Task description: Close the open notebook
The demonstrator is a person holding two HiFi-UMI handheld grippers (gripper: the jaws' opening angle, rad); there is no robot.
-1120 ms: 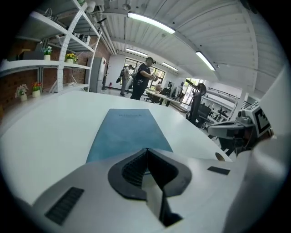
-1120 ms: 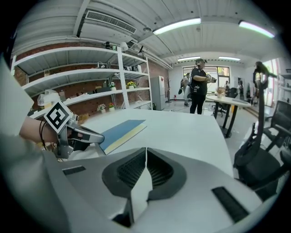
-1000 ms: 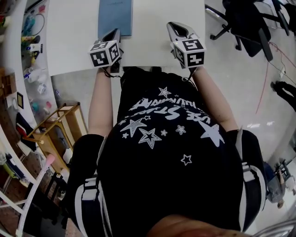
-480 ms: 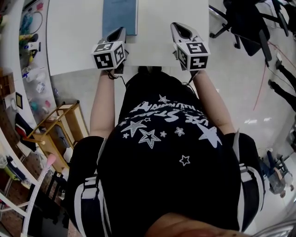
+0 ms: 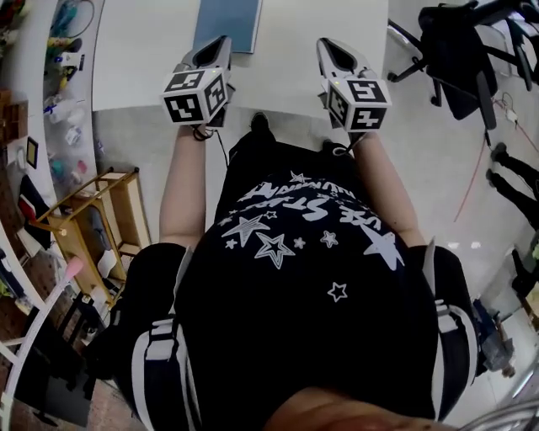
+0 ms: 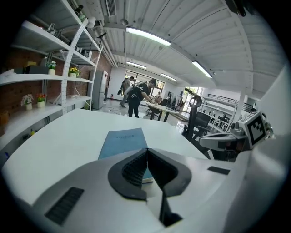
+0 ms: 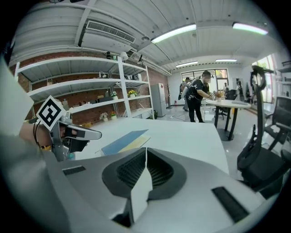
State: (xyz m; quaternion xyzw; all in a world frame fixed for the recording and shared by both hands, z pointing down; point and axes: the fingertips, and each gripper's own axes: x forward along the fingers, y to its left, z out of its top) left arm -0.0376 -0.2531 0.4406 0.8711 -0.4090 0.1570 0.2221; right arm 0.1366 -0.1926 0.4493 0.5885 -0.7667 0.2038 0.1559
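Head view: we find the notebook (image 5: 229,21) lying flat on the white desk (image 5: 143,59), blue cover up and apparently closed. The left tongs (image 5: 221,42) hover over the notebook's near edge, and the right tongs (image 5: 330,46) are off to its right.

Left gripper view: jaws together, nothing between them.

Right gripper view: jaws together, empty.

Risk, in our judgement: a low pass by the left tongs could shove the notebook askew.

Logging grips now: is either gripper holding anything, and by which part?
Nothing held. Left gripper and right gripper are shut on nothing; the notebook lies apart from both.
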